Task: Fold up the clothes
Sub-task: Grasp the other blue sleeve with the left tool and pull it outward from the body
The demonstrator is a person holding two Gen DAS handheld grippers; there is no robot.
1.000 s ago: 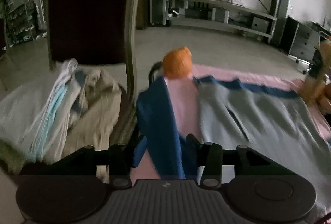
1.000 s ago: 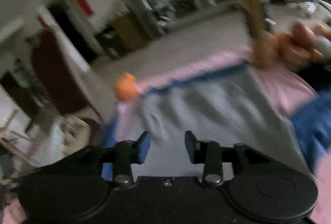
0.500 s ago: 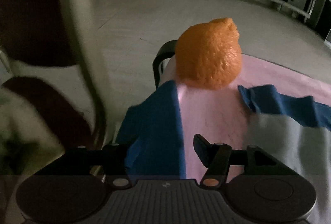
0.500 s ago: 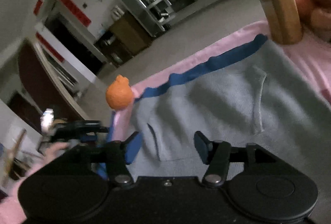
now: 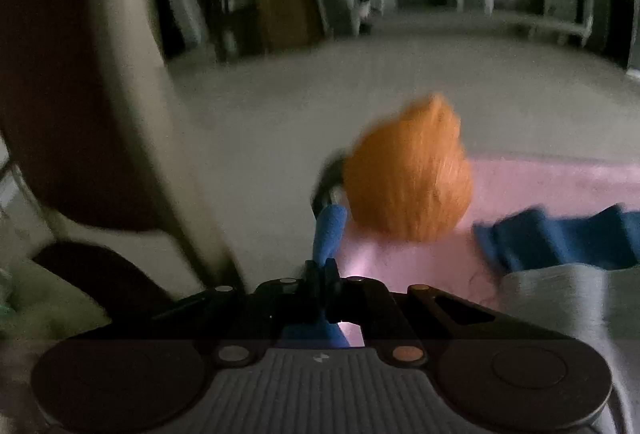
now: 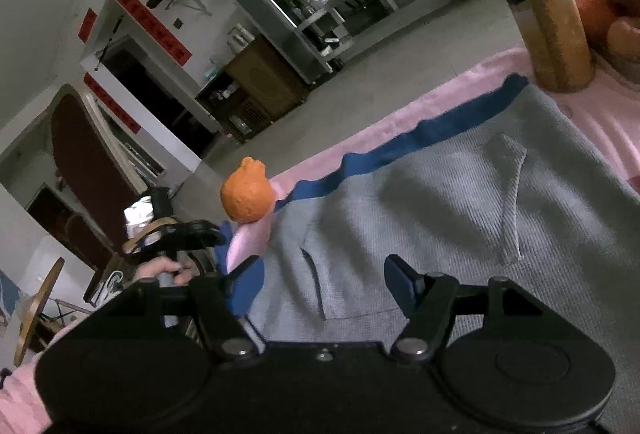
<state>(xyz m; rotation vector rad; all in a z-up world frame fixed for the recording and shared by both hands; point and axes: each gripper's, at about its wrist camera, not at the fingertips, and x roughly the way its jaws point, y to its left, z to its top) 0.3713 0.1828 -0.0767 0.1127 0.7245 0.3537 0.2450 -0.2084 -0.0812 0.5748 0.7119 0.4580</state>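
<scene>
Left gripper (image 5: 322,270) jaws now closed on blue sleeve (image 5: 329,230).

The right gripper (image 6: 324,280) is hovering open over the grey garment (image 6: 460,201); an orange (image 6: 247,191) is sitting, seemingly, at the pink cover's (image 6: 404,113) corner.

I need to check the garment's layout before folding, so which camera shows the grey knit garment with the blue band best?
The right wrist view: the grey knit garment with the blue band lies spread and sharp across the pink cloth. The left wrist view is blurred and catches only a corner of it at the right edge.
</scene>
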